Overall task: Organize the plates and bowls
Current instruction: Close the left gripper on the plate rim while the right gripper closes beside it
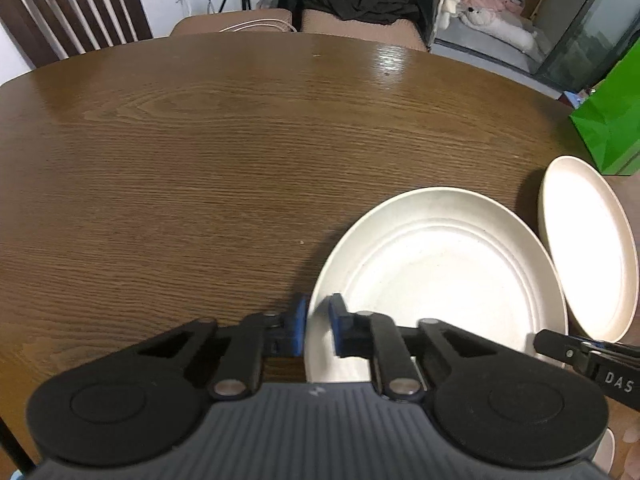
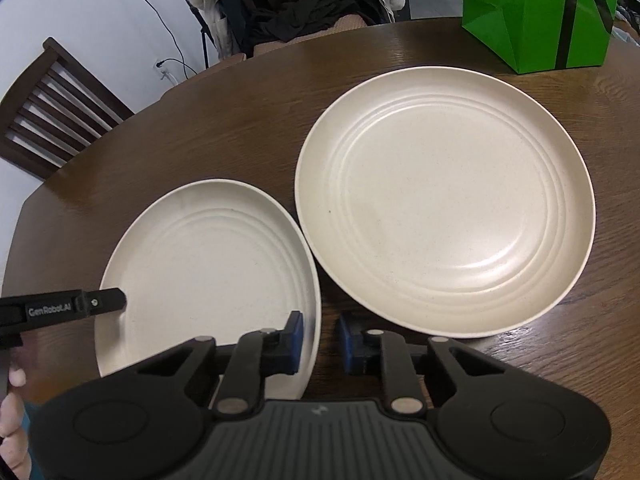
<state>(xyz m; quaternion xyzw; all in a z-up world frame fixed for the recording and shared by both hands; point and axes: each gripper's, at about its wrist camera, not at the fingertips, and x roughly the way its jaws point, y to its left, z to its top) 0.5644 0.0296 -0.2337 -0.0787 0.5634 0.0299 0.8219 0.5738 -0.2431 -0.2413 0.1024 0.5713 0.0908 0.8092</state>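
**Left wrist view**
- Worktop (image 1: 200, 160): brown wood grain, bare across its far half, which leaves free room for a stack.
- Near plate (image 1: 440, 272): cream, ringed well, lying at the near right of the worktop.
- Left claw (image 1: 319, 328): pointing steeply down, its blue pads drawn almost together across the near plate's left rim, one inside the wall and one outside. It reads as clamped on that rim. An edge pinch is likely chosen because a flat plate offers no other hold.
- Far plate (image 1: 588, 248): same cream ware, just beside the near plate on its right, with the rims nearly meeting.
- Chair (image 1: 72, 8): dark slatted back beyond the worktop's far left edge.

**Right wrist view**
- Right claw (image 2: 320, 340): jaws narrowed astride the opposite rim of the near plate. The inner pad lies against the wall, while a sliver of wood shows beside the outer pad, so I cannot tell whether it presses yet.
- Left claw's finger (image 2: 104, 303): reaches over the same plate's other side. Two holds on opposite rims would keep the plate level for a lift.
- Far plate: wider in this view, flat on the worktop and untouched. Judged the probable base for stacking.
- Green bag (image 2: 540, 16): upright behind the far plate, near it but apart.
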